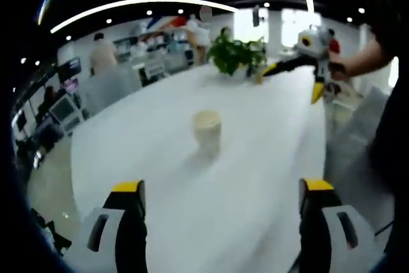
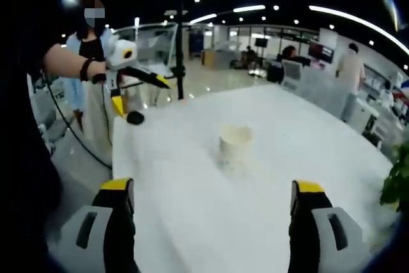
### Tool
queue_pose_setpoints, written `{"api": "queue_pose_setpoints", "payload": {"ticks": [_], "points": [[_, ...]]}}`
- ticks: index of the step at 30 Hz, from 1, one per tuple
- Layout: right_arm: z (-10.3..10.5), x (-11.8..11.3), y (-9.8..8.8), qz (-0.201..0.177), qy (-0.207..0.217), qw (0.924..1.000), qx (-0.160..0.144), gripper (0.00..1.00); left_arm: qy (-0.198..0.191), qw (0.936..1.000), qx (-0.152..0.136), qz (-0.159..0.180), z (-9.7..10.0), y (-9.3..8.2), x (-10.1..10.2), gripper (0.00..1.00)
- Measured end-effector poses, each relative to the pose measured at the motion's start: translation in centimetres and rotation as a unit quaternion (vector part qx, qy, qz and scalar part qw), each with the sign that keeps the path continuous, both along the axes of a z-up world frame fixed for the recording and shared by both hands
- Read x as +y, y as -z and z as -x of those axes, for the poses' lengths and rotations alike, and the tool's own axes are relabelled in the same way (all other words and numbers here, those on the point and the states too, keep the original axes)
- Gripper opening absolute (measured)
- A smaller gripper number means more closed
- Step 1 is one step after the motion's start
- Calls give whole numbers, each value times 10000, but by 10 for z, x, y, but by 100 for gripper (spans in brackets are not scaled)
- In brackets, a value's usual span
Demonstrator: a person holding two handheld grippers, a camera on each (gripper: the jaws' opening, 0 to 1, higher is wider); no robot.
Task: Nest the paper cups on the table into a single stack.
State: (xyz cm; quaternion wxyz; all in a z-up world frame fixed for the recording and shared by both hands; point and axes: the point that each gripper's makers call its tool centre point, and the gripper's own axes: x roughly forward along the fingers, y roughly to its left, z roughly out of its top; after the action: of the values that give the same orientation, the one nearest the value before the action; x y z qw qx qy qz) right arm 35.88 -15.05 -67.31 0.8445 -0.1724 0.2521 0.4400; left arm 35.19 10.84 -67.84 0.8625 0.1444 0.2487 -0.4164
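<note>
Cup (image 1: 208,131) stands ahead of open left hand-held gripper (image 1: 220,199).

Both tongs (image 1: 220,199) (image 2: 214,196) wide apart, unladen

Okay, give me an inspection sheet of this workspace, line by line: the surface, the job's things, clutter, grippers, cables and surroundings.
Surface: white table, bare around the cup.
Job's things: one cream paper cup, also, upright near mid-table; whether it is a single cup or a stack, cannot tell.
Clutter: green potted plant at the table's far end.
Grippers: left gripper open, empty; right gripper open, empty; both apart from the cup.
Cables: black cable hanging beside the table edge.
Surroundings: open office with desks, monitors, ceiling lights, people standing in the background.
</note>
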Motion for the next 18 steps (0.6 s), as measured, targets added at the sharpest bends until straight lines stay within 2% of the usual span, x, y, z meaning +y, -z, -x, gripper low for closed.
{"api": "queue_pose_setpoints", "payload": {"ticks": [1, 3, 8, 11, 14, 16, 18], "points": [[-1, -11, 3, 336, 125, 9994, 1, 100, -54, 10000, 12, -30, 2, -1, 4, 99], [-1, -20, 2, 589, 149, 9981, -89, 100, -180, 9996, 98, -172, 6, 1, 12, 99], [7, -31, -10, 391, 201, 9989, -142, 100, -314, 9994, -48, -126, 13, -16, 17, 99], [13, -38, -17, 421, 202, 9987, -184, 100, -337, 9993, -71, -157, 16, -21, 17, 99], [13, -49, -31, 592, 170, 9971, -440, 100, -346, 9992, -162, -132, 17, -30, 18, 99], [13, -53, -40, 466, 234, 9975, -471, 100, -383, 9990, -206, -125, 17, -34, 19, 99], [12, -57, -41, 362, 314, 9979, -432, 100, -420, 9988, -223, -72, 16, -35, 20, 99]]}}
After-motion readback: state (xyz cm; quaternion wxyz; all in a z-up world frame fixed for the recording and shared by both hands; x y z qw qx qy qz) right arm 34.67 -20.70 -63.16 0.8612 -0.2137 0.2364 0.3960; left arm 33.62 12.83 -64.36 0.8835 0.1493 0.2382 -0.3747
